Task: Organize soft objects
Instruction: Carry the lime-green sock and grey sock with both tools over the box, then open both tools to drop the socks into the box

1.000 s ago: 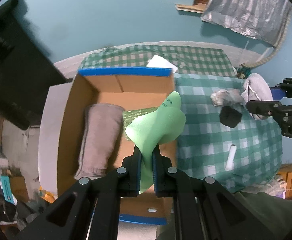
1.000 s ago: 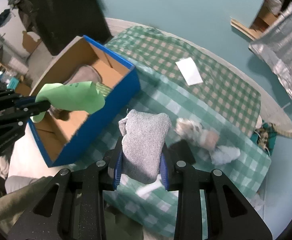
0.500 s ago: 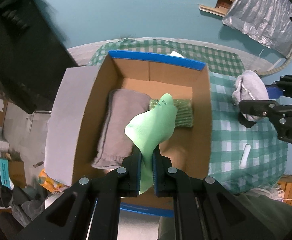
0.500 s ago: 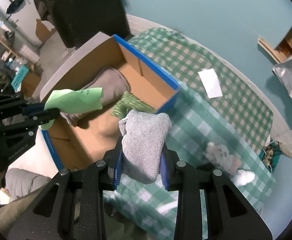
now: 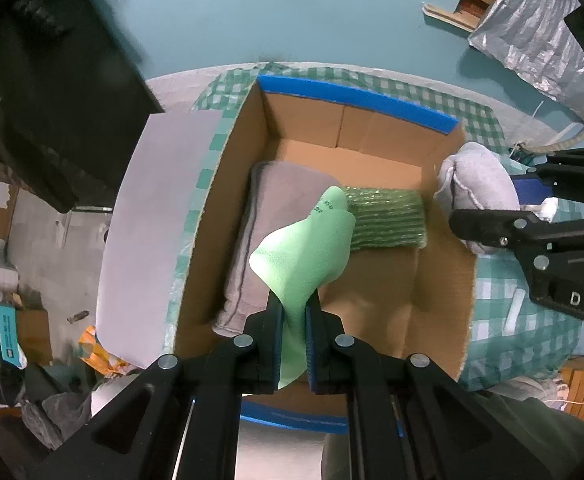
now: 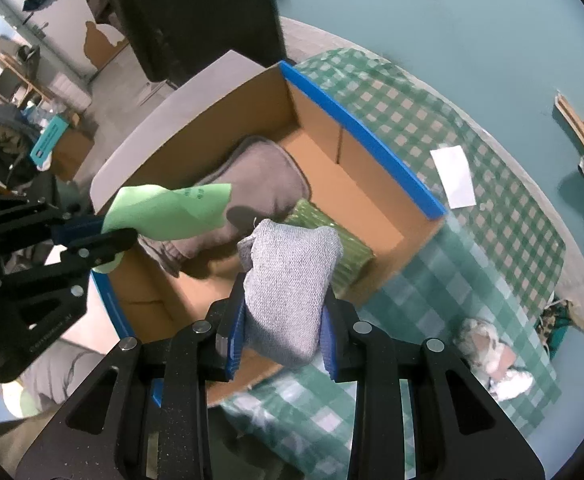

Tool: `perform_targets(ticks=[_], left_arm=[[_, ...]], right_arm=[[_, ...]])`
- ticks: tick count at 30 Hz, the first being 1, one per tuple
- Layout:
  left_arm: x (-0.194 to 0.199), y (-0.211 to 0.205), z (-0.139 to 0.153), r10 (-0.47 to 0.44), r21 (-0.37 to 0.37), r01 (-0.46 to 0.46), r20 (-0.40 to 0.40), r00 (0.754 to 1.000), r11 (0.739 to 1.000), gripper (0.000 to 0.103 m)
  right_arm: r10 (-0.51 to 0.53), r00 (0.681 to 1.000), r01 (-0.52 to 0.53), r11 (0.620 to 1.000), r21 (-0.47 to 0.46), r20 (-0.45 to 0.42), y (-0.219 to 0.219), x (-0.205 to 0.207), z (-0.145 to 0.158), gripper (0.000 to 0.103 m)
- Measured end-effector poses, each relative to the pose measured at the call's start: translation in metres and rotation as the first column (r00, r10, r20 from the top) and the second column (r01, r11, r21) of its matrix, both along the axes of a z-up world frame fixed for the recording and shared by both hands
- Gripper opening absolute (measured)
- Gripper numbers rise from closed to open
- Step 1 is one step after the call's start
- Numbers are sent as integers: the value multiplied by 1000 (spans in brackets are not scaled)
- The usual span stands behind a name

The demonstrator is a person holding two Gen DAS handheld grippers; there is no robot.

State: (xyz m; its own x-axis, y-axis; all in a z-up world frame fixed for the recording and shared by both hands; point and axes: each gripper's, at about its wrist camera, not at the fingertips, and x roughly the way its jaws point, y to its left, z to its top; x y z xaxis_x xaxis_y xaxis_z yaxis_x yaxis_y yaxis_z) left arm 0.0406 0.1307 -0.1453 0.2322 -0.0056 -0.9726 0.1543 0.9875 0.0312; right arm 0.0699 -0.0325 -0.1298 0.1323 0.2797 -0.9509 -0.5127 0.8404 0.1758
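My left gripper [image 5: 293, 312] is shut on a light green foam sheet [image 5: 308, 248] and holds it above the open cardboard box [image 5: 356, 124]. The sheet also shows in the right wrist view [image 6: 164, 212]. My right gripper [image 6: 280, 316] is shut on a grey knitted pouch [image 6: 288, 280], held over the box's right side; the pouch shows at the box's right rim in the left wrist view [image 5: 480, 196]. Inside the box lie a folded grey-brown cloth [image 5: 264, 216] and a green ribbed pad [image 5: 388, 220].
The box stands on a green checked cloth [image 6: 432, 120]. On the cloth lie a white card [image 6: 454, 176] and a crumpled whitish soft thing [image 6: 488, 352] at the right. A grey lid [image 5: 152, 216] lies left of the box. A black cabinet [image 5: 40, 72] stands at far left.
Both grippers have moved left over the box with their loads. The green sheet now hangs over the box's middle and the grey pouch has come over its right rim.
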Motion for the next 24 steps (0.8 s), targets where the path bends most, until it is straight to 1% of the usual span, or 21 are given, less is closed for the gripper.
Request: perform_targets(ticks=[4,9,10,12,13,14,15,16,17,18,24], left_arm=[[5,9,-9,23,8,-23,-17,1000,1000,10],[7,20,-19,73,12,-73,-45,996,997,10],[8,22,-21,80,11,-79,-55,995,997,11],[7,24,-23,88,21,-86,-63,994,996,17],[6,26,-23,88,23,-87,-62,994,996,26],[5,26,-22,87,22,-86,-58,994,996,40],[4,27,-20,87,20,-86,-48,995,996,49],[2,28,-18,85,18,-84,-38,996,996,61],[1,28,-15,81,17,-81,-22,996,997,66],[0,27,-14,78,21,-77,-15,997,997,67],[2,25,-12,83,30,-82,-22,996,996,67]], right_arm=[[1,1000,-1,1000,-3,-21,12,3,-10,30],[-4,999,4,1000,-5,-46,23,7,-21,30],[-7,999,6,1000,-7,-46,25,8,-23,31],[-12,999,11,1000,-6,-50,28,8,-25,34],[-16,999,16,1000,-6,-50,28,8,-25,34],[-19,999,18,1000,-6,-48,29,9,-24,35],[-20,998,20,1000,-8,-52,30,9,-25,47],[-27,998,26,1000,-17,-56,30,9,-26,60],[-32,998,30,999,-27,-54,30,9,-27,68],[-33,999,31,999,-39,-41,31,9,-27,70],[-54,998,53,998,-37,-22,25,6,-23,70]])
